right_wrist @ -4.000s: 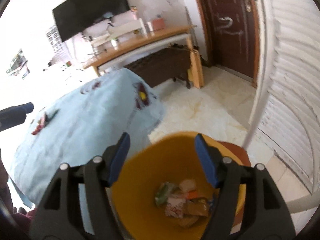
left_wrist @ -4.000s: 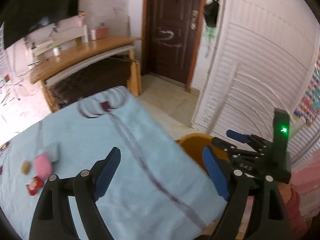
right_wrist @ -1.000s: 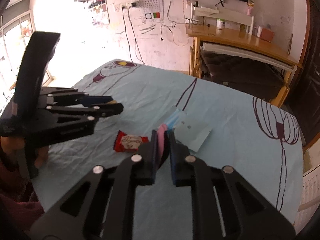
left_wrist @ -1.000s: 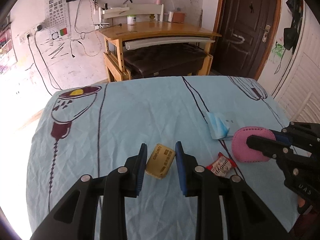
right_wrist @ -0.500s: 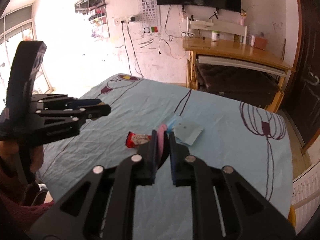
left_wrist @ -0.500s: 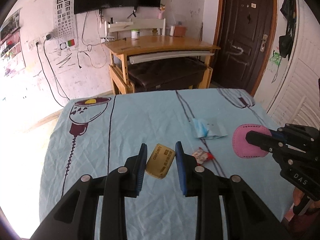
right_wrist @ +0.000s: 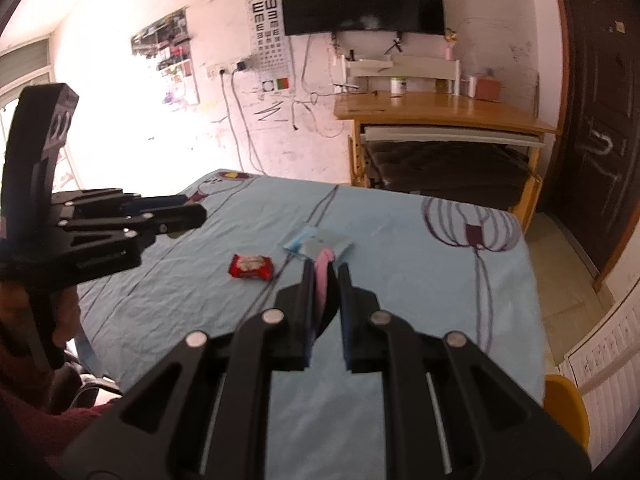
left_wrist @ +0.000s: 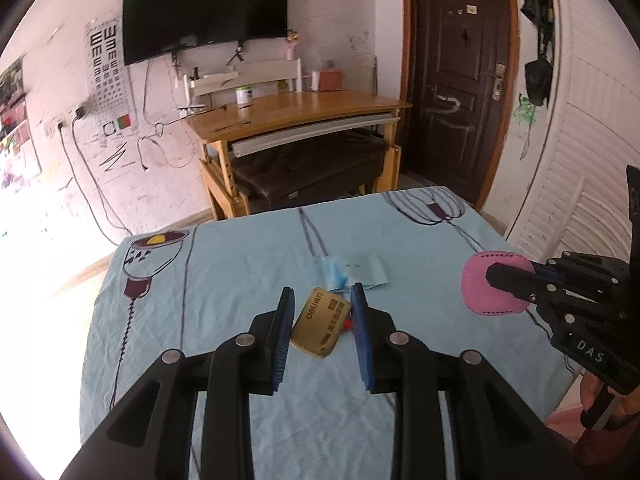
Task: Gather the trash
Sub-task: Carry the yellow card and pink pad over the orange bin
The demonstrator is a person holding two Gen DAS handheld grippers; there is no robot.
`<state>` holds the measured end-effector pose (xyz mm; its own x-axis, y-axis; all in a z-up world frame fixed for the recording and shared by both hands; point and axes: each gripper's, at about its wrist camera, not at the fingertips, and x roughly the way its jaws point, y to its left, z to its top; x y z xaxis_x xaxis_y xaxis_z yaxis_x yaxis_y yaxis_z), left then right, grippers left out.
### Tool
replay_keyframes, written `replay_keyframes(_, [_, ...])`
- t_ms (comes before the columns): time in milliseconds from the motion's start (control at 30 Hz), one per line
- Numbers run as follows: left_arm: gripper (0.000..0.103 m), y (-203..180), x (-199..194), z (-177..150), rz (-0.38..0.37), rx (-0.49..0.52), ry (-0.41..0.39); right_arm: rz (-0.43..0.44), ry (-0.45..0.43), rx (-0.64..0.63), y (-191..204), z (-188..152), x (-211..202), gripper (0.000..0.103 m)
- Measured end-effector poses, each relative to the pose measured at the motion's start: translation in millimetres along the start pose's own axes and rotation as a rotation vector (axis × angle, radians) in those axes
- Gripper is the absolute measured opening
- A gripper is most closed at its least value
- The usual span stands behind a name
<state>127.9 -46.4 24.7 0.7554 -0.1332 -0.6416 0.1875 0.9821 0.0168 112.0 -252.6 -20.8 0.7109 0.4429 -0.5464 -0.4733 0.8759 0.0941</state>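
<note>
My left gripper point(left_wrist: 322, 300) is shut on a yellow-brown packet point(left_wrist: 320, 322) and holds it above the light blue tablecloth point(left_wrist: 240, 272). My right gripper point(right_wrist: 326, 270) is shut on a round pink pad point(right_wrist: 323, 276), seen edge-on here and flat in the left wrist view as the pink pad point(left_wrist: 476, 284). A red wrapper point(right_wrist: 251, 266) lies on the cloth, and in the left wrist view only a sliver of it point(left_wrist: 347, 324) shows behind the packet. A blue mask with a pale packet point(right_wrist: 318, 245) lies just beyond it. The left gripper point(right_wrist: 180, 212) hovers at the table's left side.
A yellow bin point(right_wrist: 566, 408) stands on the floor off the table's right corner. Beyond the table are a wooden desk point(left_wrist: 304, 108), a dark door point(left_wrist: 456, 80) and white louvred doors point(left_wrist: 580, 160). A person's red sleeve point(right_wrist: 24, 392) is at the lower left.
Both grippers have risen and pulled back from the table, each keeping its item. The red wrapper and the blue mask stay on the cloth and now look farther away.
</note>
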Motion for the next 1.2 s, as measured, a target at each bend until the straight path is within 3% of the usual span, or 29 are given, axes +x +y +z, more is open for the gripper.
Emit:
replay_keyframes(500, [0.024,-72,8,12,-0.037,0.131,0.011,-0.094,-0.053,0.12,-70,-32,-47,0.01])
replay_keyframes(1200, [0.024,-211,42,11,-0.121,0.354,0.076,-0.219,-0.062,0.298,-179,-95,-86,0.011])
